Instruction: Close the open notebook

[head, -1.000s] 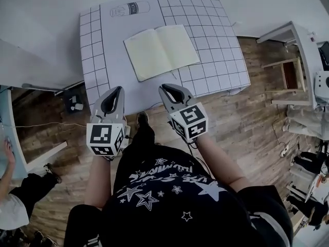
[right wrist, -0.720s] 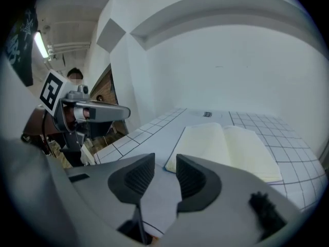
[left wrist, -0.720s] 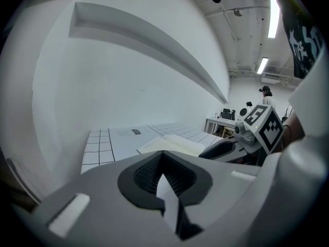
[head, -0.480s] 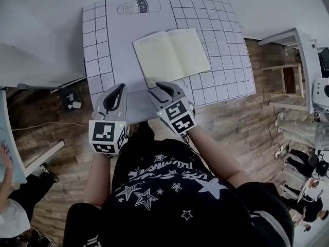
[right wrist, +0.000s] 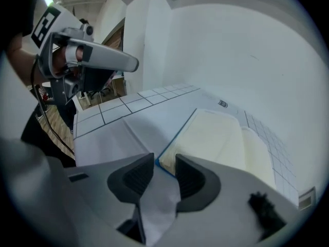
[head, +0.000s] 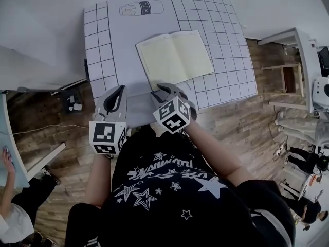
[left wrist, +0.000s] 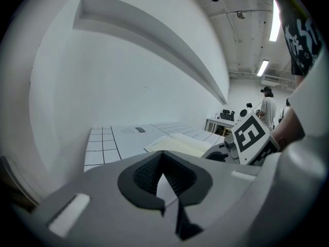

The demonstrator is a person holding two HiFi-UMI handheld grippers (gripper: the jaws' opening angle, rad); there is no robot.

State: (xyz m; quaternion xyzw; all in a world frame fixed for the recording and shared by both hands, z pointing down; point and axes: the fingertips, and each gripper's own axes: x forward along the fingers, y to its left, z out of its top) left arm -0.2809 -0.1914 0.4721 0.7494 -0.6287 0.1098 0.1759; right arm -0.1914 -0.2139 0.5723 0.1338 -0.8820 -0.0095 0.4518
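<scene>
the right gripper (head: 168,90) tips down over the near edge of the table (head: 128,35). its jaws are opening and already stand wide apart. in the right gripper view (right wrist: 164,161) the near corner of the open notebook (right wrist: 221,138) sits in the gap between the two dark pads (right wrist: 134,176), with a thin blue cover edge showing under the cream pages. the corner lies nearer the right-hand pad than the left-hand one. neither pad is seen clamping it, so this gripper grasps nothing. beyond the jaw tips the notebook runs away and to the right, lying flat with both pages face up and the spine fold further out from the jaws.

the left gripper (head: 121,90) sits off to the left of the right jaws, well apart from the notebook (head: 175,55). in the left gripper view (left wrist: 163,156) its pad tips meet in a point. only a narrow wedge of pale table top shows behind them, so the jaws are clenched on nothing. ahead of these jaws and to their right lies the notebook (left wrist: 180,144), on the gridded table (left wrist: 103,143). further right, the right gripper's marker cube (left wrist: 252,138) stands close by.

from the head view, the notebook rests near the middle of the table, just past the right jaw tips. a printed bottle outline (head: 141,7) lies far beyond both sets of jaws, at the table's far edge.
</scene>
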